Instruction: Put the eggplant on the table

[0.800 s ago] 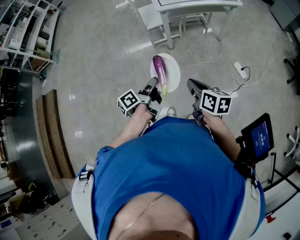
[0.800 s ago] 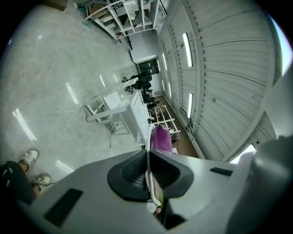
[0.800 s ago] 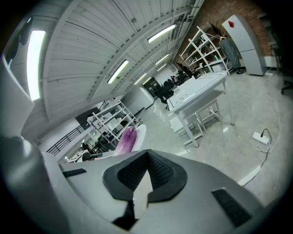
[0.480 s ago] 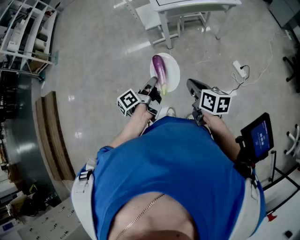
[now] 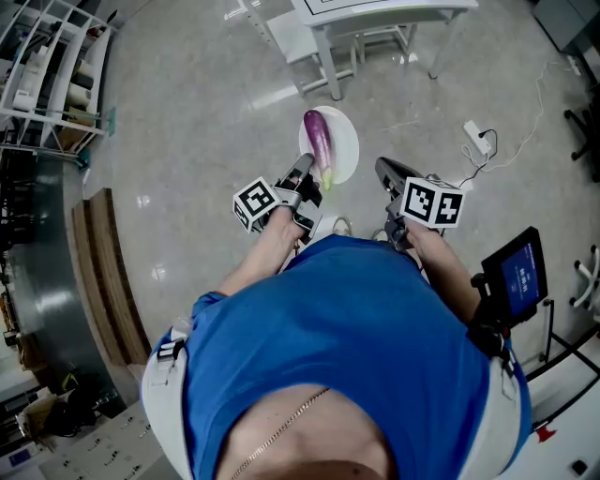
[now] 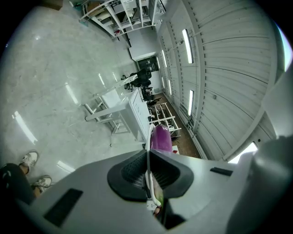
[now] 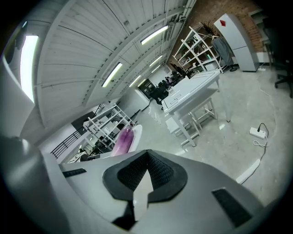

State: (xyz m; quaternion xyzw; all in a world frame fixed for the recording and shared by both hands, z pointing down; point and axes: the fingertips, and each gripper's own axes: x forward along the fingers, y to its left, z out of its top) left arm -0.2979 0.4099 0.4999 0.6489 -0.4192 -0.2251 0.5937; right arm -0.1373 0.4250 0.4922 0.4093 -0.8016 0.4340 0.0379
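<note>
Head view: glossy grey floor (image 5: 206, 122), white table (image 5: 375, 14) beyond. Round white plate (image 5: 345, 141) carried the smooth purple oblong eggplant (image 5: 319, 141), short of the table. Left gripper (image 5: 306, 172) jaws clamped the plate's thin rim. Right gripper (image 5: 384, 172) jaws closed, 2 ribbed black pads touching, empty.

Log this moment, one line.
left gripper: shut on plate | eggplant: on plate | right gripper: shut, empty

We find the white rectangular table (image 5: 394, 9) cut by the head view's top edge, and the left gripper (image 6: 147, 153), clamped on the round white plate (image 6: 149, 135), hides the glossy purple eggplant's (image 6: 161, 138) near end.
</note>
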